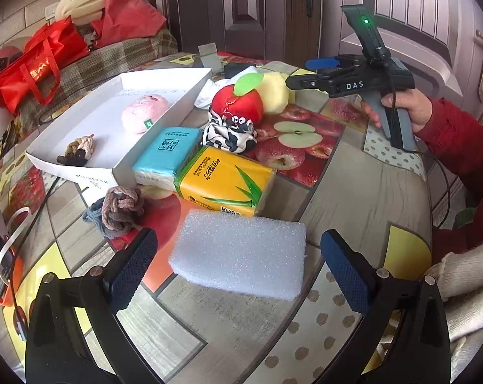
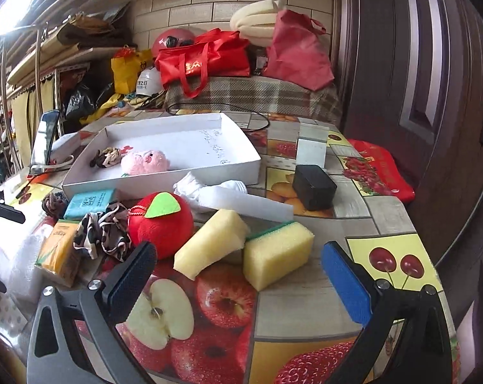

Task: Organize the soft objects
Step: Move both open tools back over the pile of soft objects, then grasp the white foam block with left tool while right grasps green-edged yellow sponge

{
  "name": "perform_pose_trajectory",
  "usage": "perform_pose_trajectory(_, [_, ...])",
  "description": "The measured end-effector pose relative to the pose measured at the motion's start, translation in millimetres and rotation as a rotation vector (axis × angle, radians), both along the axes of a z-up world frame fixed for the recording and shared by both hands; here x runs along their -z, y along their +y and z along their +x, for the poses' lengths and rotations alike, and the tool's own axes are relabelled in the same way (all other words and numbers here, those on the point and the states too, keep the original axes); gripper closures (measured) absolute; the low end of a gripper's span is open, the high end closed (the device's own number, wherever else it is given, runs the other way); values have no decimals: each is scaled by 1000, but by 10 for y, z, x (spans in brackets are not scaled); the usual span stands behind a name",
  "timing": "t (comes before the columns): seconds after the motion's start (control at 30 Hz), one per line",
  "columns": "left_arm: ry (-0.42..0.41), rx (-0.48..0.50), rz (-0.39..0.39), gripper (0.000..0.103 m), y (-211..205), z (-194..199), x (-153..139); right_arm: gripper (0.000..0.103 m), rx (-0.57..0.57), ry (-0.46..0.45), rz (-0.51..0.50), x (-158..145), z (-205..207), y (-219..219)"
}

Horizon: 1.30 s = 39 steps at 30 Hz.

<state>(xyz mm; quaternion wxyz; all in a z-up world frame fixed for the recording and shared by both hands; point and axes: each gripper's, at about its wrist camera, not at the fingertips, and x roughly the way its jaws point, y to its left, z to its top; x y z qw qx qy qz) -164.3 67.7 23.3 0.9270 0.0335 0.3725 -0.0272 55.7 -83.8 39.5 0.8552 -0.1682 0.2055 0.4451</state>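
Observation:
My left gripper (image 1: 238, 268) is open, its fingers on either side of a white foam block (image 1: 241, 251) lying on the table. Behind it lie a yellow tissue pack (image 1: 225, 180), a blue tissue pack (image 1: 166, 158), a knotted brown cloth (image 1: 121, 208), a cow-print cloth (image 1: 230, 132) and a red plush apple (image 1: 238, 100). The white box (image 1: 113, 121) holds a pink plush (image 1: 143, 112) and a braided cloth (image 1: 78, 150). My right gripper (image 2: 238, 272) is open above the table, just short of two yellow sponges (image 2: 278, 254) (image 2: 212, 241). The right gripper (image 1: 321, 70) shows at the upper right of the left wrist view, held by a hand.
A black box (image 2: 313, 185), white socks (image 2: 206, 187) and a white foam strip (image 2: 244, 203) lie behind the sponges. A phone (image 2: 44, 140) stands left of the box. Red bags (image 2: 206, 56) sit on a checked bench beyond the table. A door is to the right.

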Motion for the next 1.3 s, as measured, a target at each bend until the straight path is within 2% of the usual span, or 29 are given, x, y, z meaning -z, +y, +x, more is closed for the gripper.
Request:
perform_pose_trajectory(0.13, [38,10,-2,0,20,6,44,0,50,64,-71,81,259,33])
perform_pose_trajectory(0.3, [78,24,-31,1,57,67,89,0,26,44,-122,91,376,-105])
perform_pose_trajectory(0.43, [92,2,-26,1,73,91,110,0,-7,66,-165,152,553,13])
perform_pose_trajectory(0.53, [102,-11,-22,1,80,110,126,11,-52,107,-195,212,655,172])
perform_pose_trajectory(0.57, [109,-14,-23,1,84,128,140,18,-65,113,-212,235,662,226])
perform_pose_trajectory(0.6, [120,-15,-26,1,87,146,156,35,-78,117,-230,257,665,275])
perform_pose_trajectory(0.63, [130,-17,-26,1,88,165,173,43,-88,123,-249,285,660,314])
perform_pose_trajectory(0.77, [131,-25,-18,3,80,197,178,46,-81,91,-251,276,593,301])
perform_pose_trajectory(0.9, [37,-40,-32,3,111,41,34,46,-57,88,-226,241,616,228])
perform_pose_trajectory(0.97, [17,-49,-42,3,133,-31,-8,46,-46,106,-214,233,647,198])
perform_pose_trajectory(1.07, [44,1,-18,3,80,-80,-12,46,-38,133,-202,235,695,164])
perform_pose_trajectory(1.2, [55,66,-50,3,51,-124,-57,46,-40,129,-208,236,687,188])
perform_pose_trajectory(1.3, [58,33,25,3,49,-61,-50,46,-48,110,-227,247,642,224])
